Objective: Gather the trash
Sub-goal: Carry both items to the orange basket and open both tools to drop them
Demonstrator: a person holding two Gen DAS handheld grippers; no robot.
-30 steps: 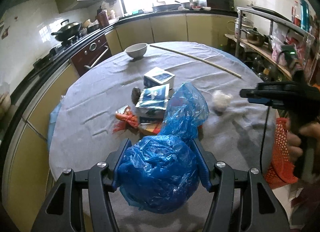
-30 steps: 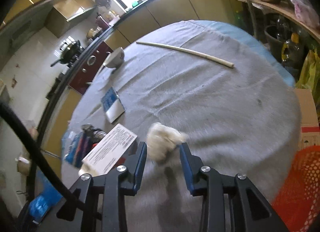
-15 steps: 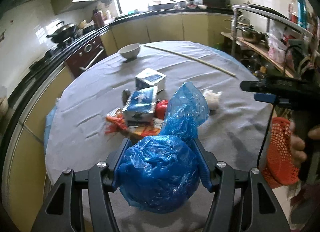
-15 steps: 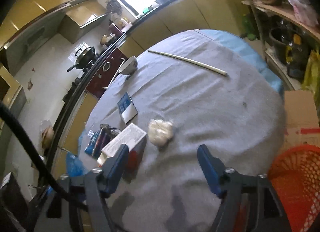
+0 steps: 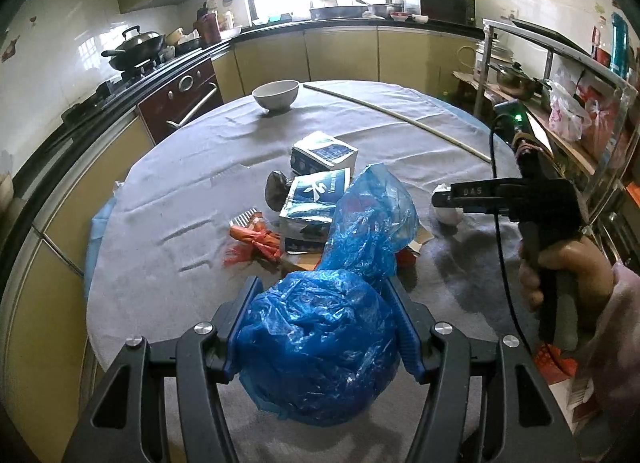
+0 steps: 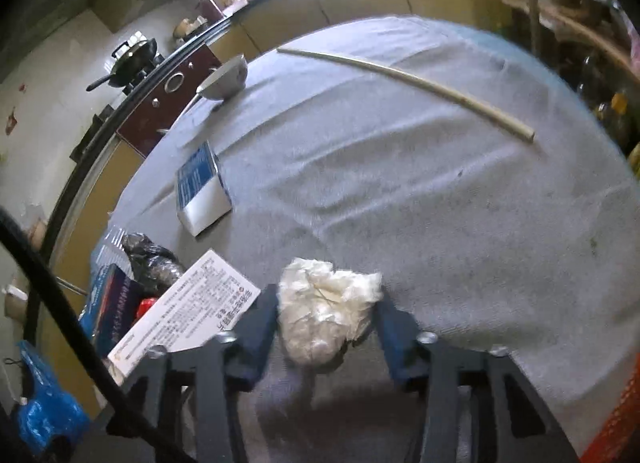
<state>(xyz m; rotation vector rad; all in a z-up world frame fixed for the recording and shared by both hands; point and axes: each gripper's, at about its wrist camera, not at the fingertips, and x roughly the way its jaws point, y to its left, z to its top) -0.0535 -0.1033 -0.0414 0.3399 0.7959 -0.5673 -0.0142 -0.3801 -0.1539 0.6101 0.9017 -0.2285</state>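
Since half a second ago the right gripper point(image 6: 326, 327) has dropped back over the crumpled white wad point(image 6: 326, 313) and its jaws have just been closing; the wad now sits between the blue pads, touching the left one, with a sliver of gap on the right, so a firm pinch is not yet certain.

Nearest in the left wrist view, at 6 o'clock, the left gripper point(image 5: 320, 339) is clamped on a bulging blue plastic bag point(image 5: 320, 347), whose loose neck rises toward 12 o'clock. Just beyond the bag, at the centre of the round table point(image 5: 180, 199) with its grey cloth, lies a heap of litter: an orange wrapper point(image 5: 256, 239) at 9 o'clock of the heap, two blue-and-white cartons point(image 5: 316, 203), and a dark crumpled scrap point(image 5: 276, 191). At 3 o'clock, a hand point(image 5: 560, 271) holds the right tool, its tip over the wad. Farther off, toward 12 o'clock, stand a white bowl point(image 5: 276, 93) and a long pale stick point(image 5: 400, 119). An orange mesh basket point(image 6: 624, 415) shows at 4 o'clock in the right wrist view.

To do this pick well, I judge the jaws should finish squeezing with the wad centred, pinching only paper and not the cloth beneath, then lift straight up before carrying it away.
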